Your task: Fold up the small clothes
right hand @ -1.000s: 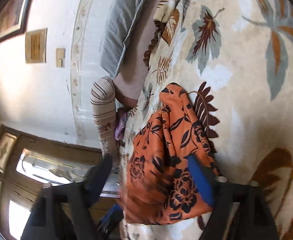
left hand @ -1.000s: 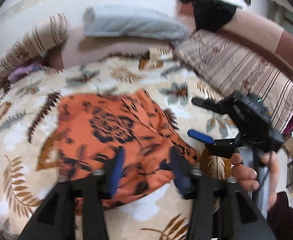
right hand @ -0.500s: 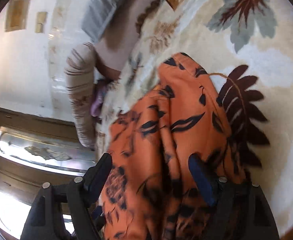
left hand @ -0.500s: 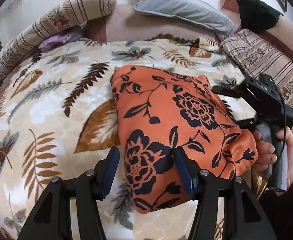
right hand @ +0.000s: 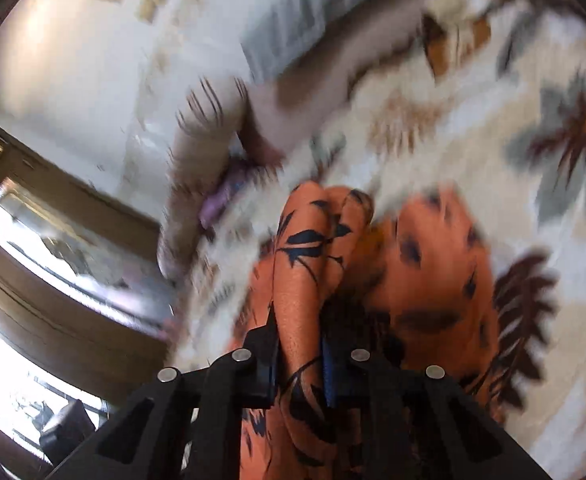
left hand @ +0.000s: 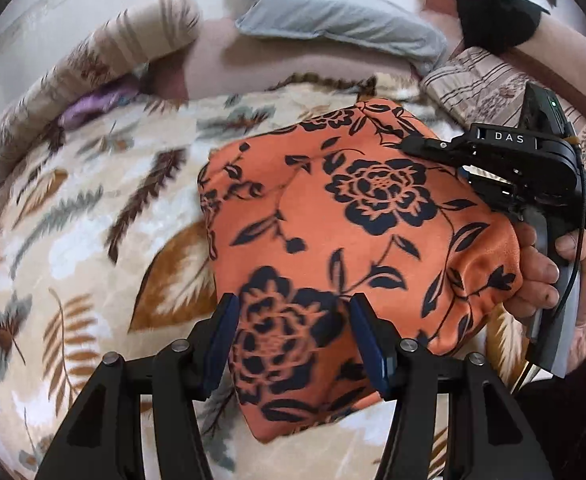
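Leaf-print blanket (left hand: 93,248) | right gripper (right hand: 299,364) just closed, pinching orange garment (left hand: 353,220) | left gripper (left hand: 293,344) apart (straddling)

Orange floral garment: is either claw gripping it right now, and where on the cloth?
The right claw, whose jaws have just closed, pinches a bunched fold of the orange floral garment. The left claw stands open over it.

The white letters "DAS" are printed on the black plastic body of the right claw (left hand: 469,170), seen in the left wrist view. No other text can be read.
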The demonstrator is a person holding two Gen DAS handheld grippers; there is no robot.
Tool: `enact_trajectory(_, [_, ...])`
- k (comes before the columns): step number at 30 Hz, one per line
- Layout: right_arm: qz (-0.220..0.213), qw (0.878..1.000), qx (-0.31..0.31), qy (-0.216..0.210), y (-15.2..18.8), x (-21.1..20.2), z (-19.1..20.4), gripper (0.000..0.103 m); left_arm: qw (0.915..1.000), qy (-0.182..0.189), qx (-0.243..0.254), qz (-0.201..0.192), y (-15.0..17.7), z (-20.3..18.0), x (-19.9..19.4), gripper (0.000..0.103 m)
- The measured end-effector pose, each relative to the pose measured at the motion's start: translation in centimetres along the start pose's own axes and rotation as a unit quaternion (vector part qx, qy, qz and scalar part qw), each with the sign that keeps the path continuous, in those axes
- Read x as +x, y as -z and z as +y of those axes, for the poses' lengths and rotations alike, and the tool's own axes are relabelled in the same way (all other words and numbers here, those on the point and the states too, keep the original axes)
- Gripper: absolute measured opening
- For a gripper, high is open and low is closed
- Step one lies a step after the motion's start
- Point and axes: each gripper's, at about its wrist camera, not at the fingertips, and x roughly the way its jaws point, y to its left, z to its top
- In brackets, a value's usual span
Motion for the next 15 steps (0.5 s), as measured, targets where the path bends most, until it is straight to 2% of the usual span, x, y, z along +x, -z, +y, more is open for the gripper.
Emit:
enact_trajectory(2, [-0.013, 1.0, 0.017, 0.004, -1.0, -0.8, -1.2, 0.017, 0.9999, 0.006, 0.01, 0.009, -0.6, -1.4, 0.7, 0.058])
enact_trajectory(4, [-0.005, 0.998, 0.046, 0.036, -1.3, -1.1, -3.3, 0.017, 0.9992, -0.001, 0.027, 0.029, -0.7, -2.8, 2.3, 0.058])
enact_trajectory(6, [0.031, 0.994, 0.083, 0.066, -1.2, -0.2, -5.6, 0.017, 0.9983, -0.013, 0.042, 0.037, -0.4, -3.8, 3.4, 0.061])
enact_trajectory(7, [0.062, 0.989, 0.108, 0.086, -0.9, 0.7, -6.9, 0.021, 0.9974, -0.026, 0.054, 0.04, 0.0, -4.3, 3.9, 0.063])
enact_trajectory(9, [0.076, 0.982, 0.141, 0.101, -0.5, 1.2, -8.4, 0.028, 0.9955, -0.041, 0.078, 0.035, 0.4, -5.0, 4.1, 0.063])
enact_trajectory(10, [0.074, 0.982, 0.142, 0.098, -0.6, 1.1, -8.4, 0.033, 0.9951, -0.042, 0.083, 0.034, 0.5, -5.1, 4.1, 0.064])
enact_trajectory(13, [0.03, 0.988, 0.12, 0.093, -1.3, -1.5, -7.4, 0.033, 0.9956, -0.034, 0.078, 0.04, 0.6, -4.4, 3.9, 0.065])
enact_trajectory(15, [-0.001, 0.993, 0.107, 0.055, -1.4, -3.5, -6.6, 0.033, 0.9959, -0.031, 0.073, 0.044, 1.0, -4.0, 3.8, 0.065])
